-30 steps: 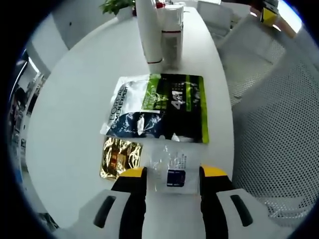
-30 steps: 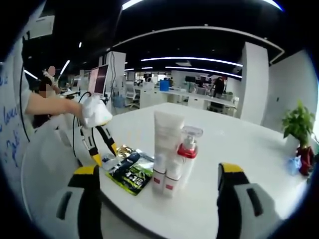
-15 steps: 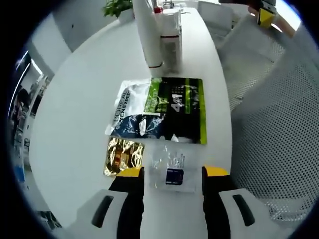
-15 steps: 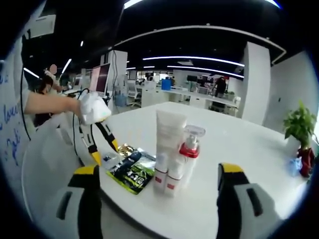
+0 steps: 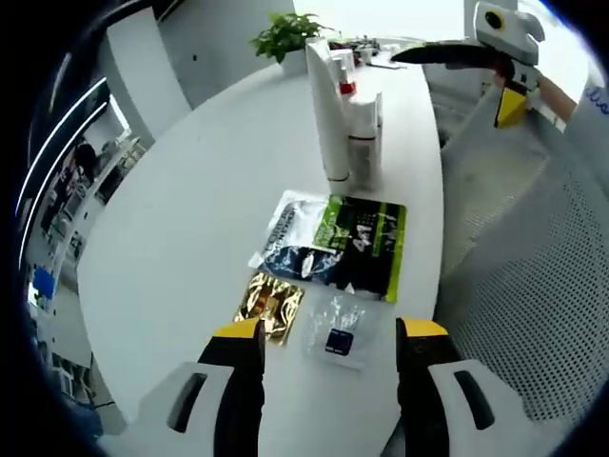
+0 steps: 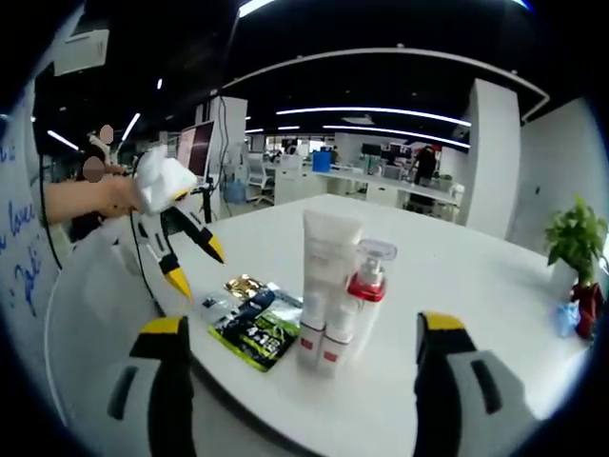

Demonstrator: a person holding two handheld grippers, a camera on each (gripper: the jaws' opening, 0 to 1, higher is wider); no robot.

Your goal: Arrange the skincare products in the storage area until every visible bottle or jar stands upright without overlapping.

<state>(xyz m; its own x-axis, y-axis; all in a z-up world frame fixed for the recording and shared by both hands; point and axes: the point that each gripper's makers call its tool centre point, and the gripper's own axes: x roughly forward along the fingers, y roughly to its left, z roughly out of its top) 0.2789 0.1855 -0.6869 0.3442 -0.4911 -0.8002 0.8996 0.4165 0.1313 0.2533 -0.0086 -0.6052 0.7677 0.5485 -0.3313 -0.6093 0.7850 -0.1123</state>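
An open office with ceiling strip lights; a white round table [image 5: 171, 238] bears the products. A white tube [image 6: 322, 286] and a pump bottle [image 6: 360, 300] stand upright, touching, near a plant [image 5: 290, 33]. Flat in front lie a green-black sachet [image 5: 347, 246], a gold sachet [image 5: 270, 303] and a clear sachet [image 5: 335, 328], close together. Left gripper [image 5: 328, 333] hangs spread and empty above the clear sachet; right gripper [image 6: 295, 328] spread, empty, well apart. Bottles look done; the sachets' places seem unsettled

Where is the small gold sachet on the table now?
In the left gripper view, the gold sachet lies flat on the white table, beside the clear sachet and just below the large green-and-black packet.
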